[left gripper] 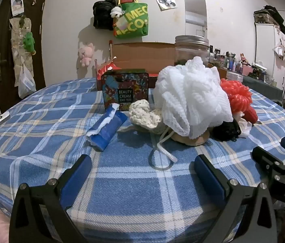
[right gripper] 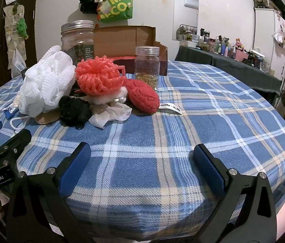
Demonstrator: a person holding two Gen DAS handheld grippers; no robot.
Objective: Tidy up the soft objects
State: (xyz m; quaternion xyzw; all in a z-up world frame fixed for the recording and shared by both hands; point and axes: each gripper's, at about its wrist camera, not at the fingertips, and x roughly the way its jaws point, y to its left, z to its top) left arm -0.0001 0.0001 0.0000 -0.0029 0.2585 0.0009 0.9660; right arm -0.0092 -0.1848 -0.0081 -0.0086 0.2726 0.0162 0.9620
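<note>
Both grippers, left gripper [left gripper: 141, 175] and right gripper [right gripper: 141, 165], hang wide open and empty over the plaid counter [right gripper: 203, 121]; take the white mesh pouf [left gripper: 191, 99] at mid-frame first, pinching deep into its bulk.

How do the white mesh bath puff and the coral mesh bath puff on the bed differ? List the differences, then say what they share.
The white mesh bath puff looks bigger than the coral mesh bath puff.

The white puff trails a white cord onto the plaid blanket; no cord shows on the coral puff.

The white puff stands to the coral puff's left in the right wrist view.

Both are ruffled netting balls in one pile.
</note>
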